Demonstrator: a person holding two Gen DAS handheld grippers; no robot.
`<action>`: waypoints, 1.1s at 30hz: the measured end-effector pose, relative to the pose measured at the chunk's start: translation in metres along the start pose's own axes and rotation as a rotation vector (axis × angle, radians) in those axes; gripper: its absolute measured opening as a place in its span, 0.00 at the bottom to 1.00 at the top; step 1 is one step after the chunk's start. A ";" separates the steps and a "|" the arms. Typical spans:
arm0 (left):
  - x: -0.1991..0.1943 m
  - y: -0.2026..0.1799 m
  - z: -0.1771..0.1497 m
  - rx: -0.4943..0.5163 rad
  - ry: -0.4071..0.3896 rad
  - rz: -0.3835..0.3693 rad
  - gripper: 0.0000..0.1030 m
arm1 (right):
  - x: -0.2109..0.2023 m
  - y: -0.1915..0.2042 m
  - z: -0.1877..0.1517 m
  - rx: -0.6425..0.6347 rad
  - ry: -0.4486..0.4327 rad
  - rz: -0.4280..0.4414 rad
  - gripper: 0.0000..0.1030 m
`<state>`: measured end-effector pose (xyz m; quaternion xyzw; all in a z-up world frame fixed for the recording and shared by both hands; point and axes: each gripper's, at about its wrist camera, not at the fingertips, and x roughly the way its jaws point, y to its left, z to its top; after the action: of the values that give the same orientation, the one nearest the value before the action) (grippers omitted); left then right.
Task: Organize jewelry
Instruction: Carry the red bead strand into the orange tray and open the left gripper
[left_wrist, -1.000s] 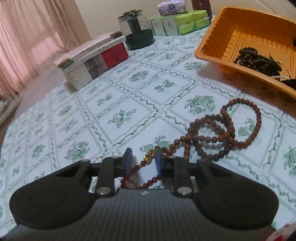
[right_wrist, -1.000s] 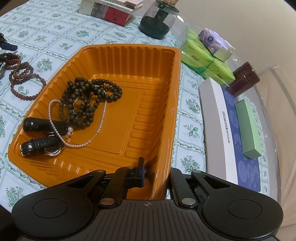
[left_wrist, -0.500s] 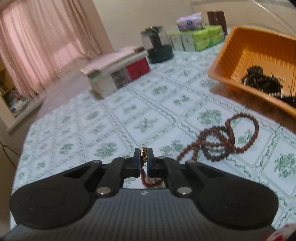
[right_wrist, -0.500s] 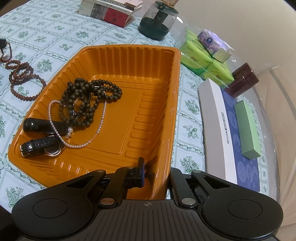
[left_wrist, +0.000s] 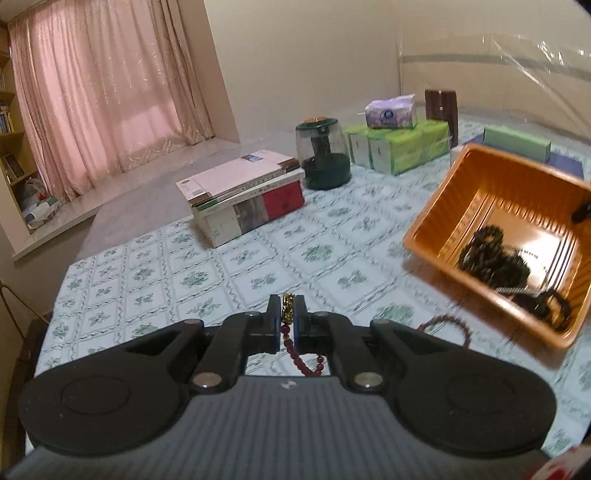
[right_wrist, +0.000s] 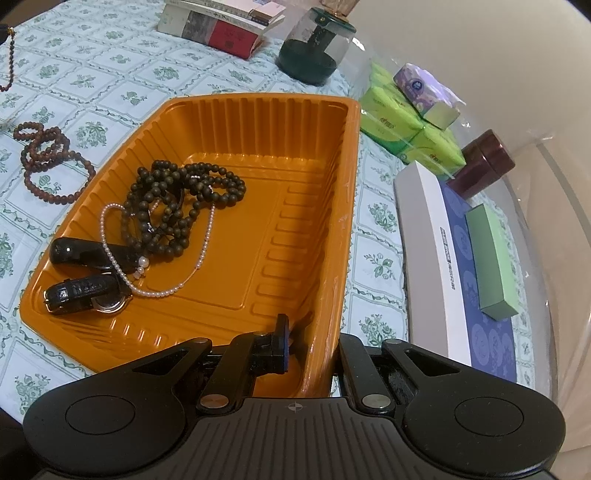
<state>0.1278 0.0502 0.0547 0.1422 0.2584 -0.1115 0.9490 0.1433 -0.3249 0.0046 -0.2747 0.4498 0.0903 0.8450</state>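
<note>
**Jewelry sort: holdings**

Left gripper (left_wrist: 287, 320): my fingers clenched on the gold charm of a red bead bracelet (left_wrist: 295, 350), which dangles above the tablecloth (left_wrist: 155, 280).
Right gripper (right_wrist: 310, 350): my fingers straddle and grip the orange tray (right_wrist: 332, 236) wall.
In tray: dark beads (right_wrist: 177, 199), pearl strand (right_wrist: 159, 291), watch (right_wrist: 88, 291).
On cloth beside tray: brown beads (right_wrist: 48, 162).

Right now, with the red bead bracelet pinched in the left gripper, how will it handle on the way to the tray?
Probably floppy: the red bead bracelet droops in a loop below the left gripper, so it may swing. The hold sits on its gold charm, which looks smooth and could slip. It likely weighs little.
</note>
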 end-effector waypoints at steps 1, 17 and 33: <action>-0.001 -0.002 0.002 -0.011 0.000 -0.009 0.05 | 0.000 0.000 0.000 -0.001 -0.001 0.001 0.07; 0.016 -0.112 0.024 -0.015 -0.021 -0.265 0.05 | 0.000 -0.001 0.000 0.002 -0.007 0.003 0.07; 0.031 -0.202 0.048 0.068 -0.033 -0.458 0.05 | 0.000 0.000 -0.001 0.005 -0.013 0.010 0.07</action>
<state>0.1183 -0.1587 0.0357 0.1099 0.2643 -0.3349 0.8977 0.1428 -0.3259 0.0042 -0.2697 0.4459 0.0953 0.8481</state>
